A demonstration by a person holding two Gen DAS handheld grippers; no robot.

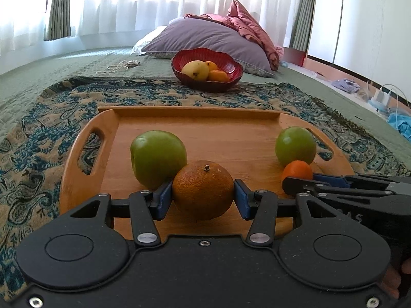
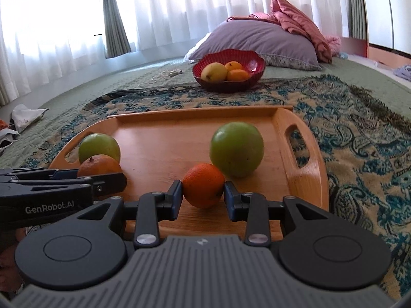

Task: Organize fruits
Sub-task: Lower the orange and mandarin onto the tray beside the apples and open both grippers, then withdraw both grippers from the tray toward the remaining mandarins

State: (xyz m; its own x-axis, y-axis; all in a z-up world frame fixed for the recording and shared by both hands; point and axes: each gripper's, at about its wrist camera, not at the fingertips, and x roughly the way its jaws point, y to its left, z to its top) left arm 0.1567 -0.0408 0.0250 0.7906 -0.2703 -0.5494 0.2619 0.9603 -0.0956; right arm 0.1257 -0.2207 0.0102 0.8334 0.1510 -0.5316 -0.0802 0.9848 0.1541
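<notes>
Jaws, left gripper (image 1: 203, 196): pinched the big orange (image 1: 203, 190).
Jaws, right gripper (image 2: 203, 196): pinched the small orange (image 2: 203, 185).
Tray (image 1: 200, 125): two apples.

Ahead of the gripper, sheer white curtains (image 1: 123, 2) glow with daylight between grey-green drapes (image 1: 57, 7). A lilac pillow (image 1: 205, 38) and crumpled pink quilt (image 1: 250, 25) lie on a green bedspread (image 1: 84, 59), over a patterned blue-and-tan throw (image 2: 359, 141).
</notes>
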